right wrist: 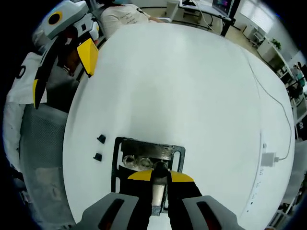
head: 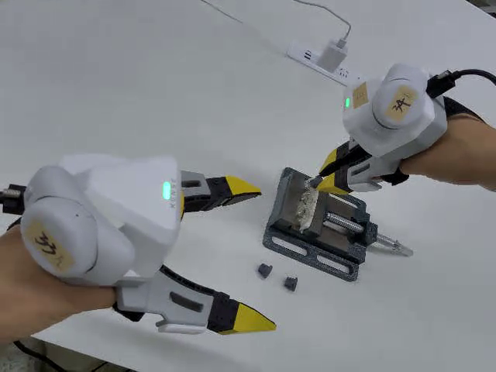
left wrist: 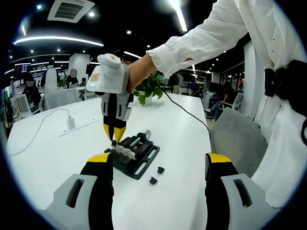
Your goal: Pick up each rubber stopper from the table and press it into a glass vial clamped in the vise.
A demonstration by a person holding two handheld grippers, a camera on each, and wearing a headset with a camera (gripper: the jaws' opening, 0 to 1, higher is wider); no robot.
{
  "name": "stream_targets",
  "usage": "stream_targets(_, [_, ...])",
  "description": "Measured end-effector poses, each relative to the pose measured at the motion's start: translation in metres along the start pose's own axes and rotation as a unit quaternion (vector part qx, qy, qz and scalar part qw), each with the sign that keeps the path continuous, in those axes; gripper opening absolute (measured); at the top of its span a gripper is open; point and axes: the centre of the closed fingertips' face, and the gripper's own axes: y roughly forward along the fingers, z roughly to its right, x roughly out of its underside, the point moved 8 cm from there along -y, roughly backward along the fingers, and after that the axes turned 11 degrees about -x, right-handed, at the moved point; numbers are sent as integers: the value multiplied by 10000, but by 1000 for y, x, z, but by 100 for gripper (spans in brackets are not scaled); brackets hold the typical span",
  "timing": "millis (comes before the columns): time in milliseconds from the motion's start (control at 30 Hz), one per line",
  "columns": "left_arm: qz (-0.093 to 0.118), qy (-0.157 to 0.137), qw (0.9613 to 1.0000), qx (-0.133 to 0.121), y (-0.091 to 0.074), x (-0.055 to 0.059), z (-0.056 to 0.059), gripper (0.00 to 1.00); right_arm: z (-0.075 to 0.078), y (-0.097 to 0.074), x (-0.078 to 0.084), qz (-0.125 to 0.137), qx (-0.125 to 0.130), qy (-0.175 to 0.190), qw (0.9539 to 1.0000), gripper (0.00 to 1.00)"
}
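- Two stoppers (head: 264,270) lie loose on the table (head: 155,93), ahead of the left gripper (head: 252,254), between its tips and the vise (head: 306,249).
- One more stopper (right wrist: 160,167) is pinched at the tips of the right gripper (right wrist: 160,176), whose jaws are clenched on it directly over the vise. Whether it already touches a vial mouth cannot be told.
- Several vials (right wrist: 129,161) stand in a row between the vise jaws, just below the right gripper's tips and off to one side. At least two of them look unplugged.
- Left gripper: released, jaws spread wide, grasping nothing, well short of the vise.
- Likely step: seating the pinched stopper, with the two on the table yet to be fetched.
- Risk, off-centre press: if the stopper meets the rim rather than the bore, it may cock sideways and squirt out of the jaws.
- Risk, angled push: a slanted right gripper would load the glass sideways, which could chip a rim or shift a vial in the clamp.
- Risk, tips too low: the jaws cover much of the stopper, so they may hit the rim before it seats, leaving it half in.
- Risk, neighbours: the vials stand close together, so the tips could knock the next one.
- Risk, left side: a careless sweep could scatter the small loose stoppers.
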Motion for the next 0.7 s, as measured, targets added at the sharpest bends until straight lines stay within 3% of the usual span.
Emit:
stream_targets(533, [87,-60,9999,-32,-2,-1,0,77,-10,-4,-9,-263,-135,204,9994,5])
stream_targets(700, [97,-85,9999,-19,-2,-1,1,76,-7,-3,-13,-474,-178,213,9985,5])
